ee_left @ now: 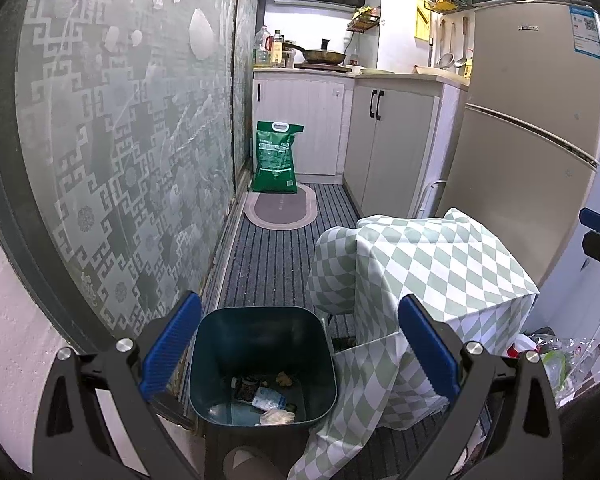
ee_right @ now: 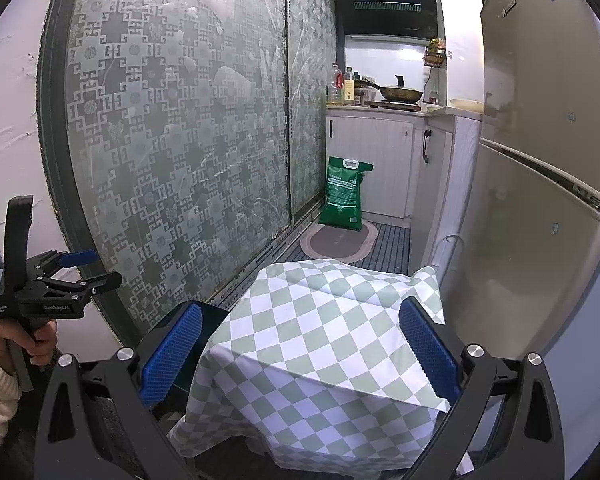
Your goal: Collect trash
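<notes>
A dark teal trash bin (ee_left: 260, 332) stands on the floor beside the patterned glass door, directly under my left gripper (ee_left: 300, 305), which is open and holds nothing. Inside the bin lie a plastic bottle (ee_left: 269, 398), a crumpled wad of paper (ee_left: 278, 417) and a brown lump (ee_left: 284, 378). My right gripper (ee_right: 300, 306) is open and empty above a small table draped in a green-and-white checked cloth (ee_right: 320, 344). It shows at the right edge of the left wrist view as the right gripper (ee_left: 590, 232). A hand holds the left gripper (ee_right: 96, 269) at the left.
A clear plastic bag (ee_left: 556, 360) with items lies at the lower right behind the checked cloth (ee_left: 432, 264). The fridge (ee_left: 540, 128) stands on the right, the glass door (ee_left: 120, 140) on the left. A green sack (ee_left: 275, 158) and oval mat (ee_left: 280, 210) lie ahead by white cabinets (ee_left: 388, 148).
</notes>
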Action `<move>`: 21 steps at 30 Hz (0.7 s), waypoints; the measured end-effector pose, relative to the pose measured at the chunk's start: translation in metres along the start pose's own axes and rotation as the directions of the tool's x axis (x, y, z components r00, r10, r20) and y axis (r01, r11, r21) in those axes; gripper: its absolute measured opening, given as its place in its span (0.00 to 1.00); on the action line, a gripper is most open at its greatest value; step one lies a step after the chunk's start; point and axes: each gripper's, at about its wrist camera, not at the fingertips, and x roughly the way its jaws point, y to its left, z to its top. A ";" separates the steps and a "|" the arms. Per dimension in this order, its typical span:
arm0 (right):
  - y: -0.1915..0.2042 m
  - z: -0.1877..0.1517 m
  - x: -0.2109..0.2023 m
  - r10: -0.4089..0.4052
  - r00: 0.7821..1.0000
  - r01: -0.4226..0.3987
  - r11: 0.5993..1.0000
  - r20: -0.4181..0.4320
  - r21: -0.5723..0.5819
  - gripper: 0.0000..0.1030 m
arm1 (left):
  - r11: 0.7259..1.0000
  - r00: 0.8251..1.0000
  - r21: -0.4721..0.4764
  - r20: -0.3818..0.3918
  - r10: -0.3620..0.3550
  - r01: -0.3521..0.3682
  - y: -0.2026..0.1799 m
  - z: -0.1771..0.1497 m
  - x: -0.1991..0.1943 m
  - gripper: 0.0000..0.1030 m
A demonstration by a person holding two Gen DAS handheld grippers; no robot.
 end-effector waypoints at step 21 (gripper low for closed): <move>0.002 0.000 -0.001 0.001 1.000 -0.001 1.000 0.001 -0.002 0.97 | 1.000 1.000 0.010 -0.007 -0.001 0.001 -0.002 0.000 0.001 0.97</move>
